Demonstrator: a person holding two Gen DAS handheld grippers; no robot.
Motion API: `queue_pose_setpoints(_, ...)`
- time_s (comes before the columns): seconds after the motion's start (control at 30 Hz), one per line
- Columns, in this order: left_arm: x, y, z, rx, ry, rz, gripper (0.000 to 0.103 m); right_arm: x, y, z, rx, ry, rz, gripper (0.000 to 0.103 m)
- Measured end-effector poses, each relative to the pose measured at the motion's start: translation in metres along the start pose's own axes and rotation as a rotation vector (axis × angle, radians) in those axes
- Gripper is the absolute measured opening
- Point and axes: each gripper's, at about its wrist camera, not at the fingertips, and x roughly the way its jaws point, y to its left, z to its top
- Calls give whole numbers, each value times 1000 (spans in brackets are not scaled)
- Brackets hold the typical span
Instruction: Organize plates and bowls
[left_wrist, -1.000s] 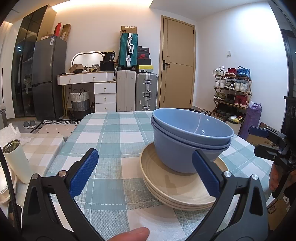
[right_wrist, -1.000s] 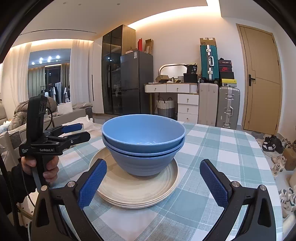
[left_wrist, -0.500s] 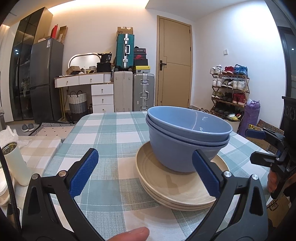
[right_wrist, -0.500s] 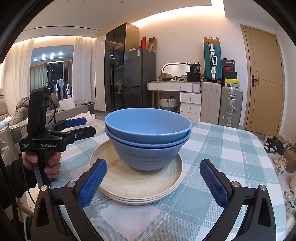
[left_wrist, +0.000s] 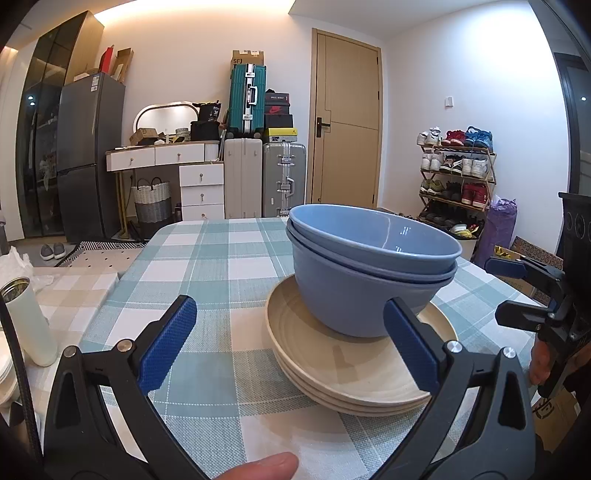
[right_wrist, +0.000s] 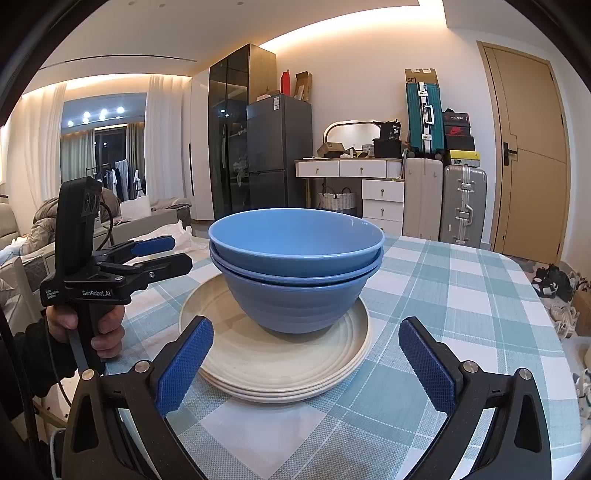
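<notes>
On the table covered with a teal-and-white checked woven cloth (right_wrist: 461, 295), two glossy blue ceramic bowls (right_wrist: 295, 273) sit nested one inside the other, upright, resting on a stack of cream ribbed round plates (right_wrist: 273, 362); the bowls stand toward the far part of the top plate, leaving its near rim bare. Seen from the left wrist, the same bowls (left_wrist: 369, 269) and plates (left_wrist: 347, 369) lie right of centre. Left gripper (left_wrist: 291, 339), black-framed with blue textured pads, hovers low over the cloth just short of the plates, its jaws spread wide and holding nothing; its right finger overlaps the bowls in the picture, though contact cannot be told. Right gripper (right_wrist: 306, 365) faces the stack from another side, likewise spread wide and empty, the plates lying between its fingers' line of sight. Each camera shows the other tool gripped by a hand (right_wrist: 88, 328) beside the stack. At the left edge stands a white cylindrical flask (left_wrist: 29, 325).
</notes>
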Motion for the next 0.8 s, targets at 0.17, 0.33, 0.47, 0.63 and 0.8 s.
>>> queue_pose_setpoints(0.17,0,0,0,-3,0,-2,101,0,0,0,0,-2,1,102)
queue_pose_setpoints(0.33,0,0,0,-3,0,-1,101,-1,0,0,3,-2,2,102)
queue_pose_setpoints(0.47,0,0,0,-3,-1,-2,101,-1,-1,0,2,-2,-1,102)
queue_pose_setpoints(0.63,-2,0,0,-3,0,-1,101,-1,0,1,0,-4,-1,102)
queue_pose_setpoints(0.8,1,0,-2,-3,-1,0,101,-2,-1,1,-1,-5,0,102)
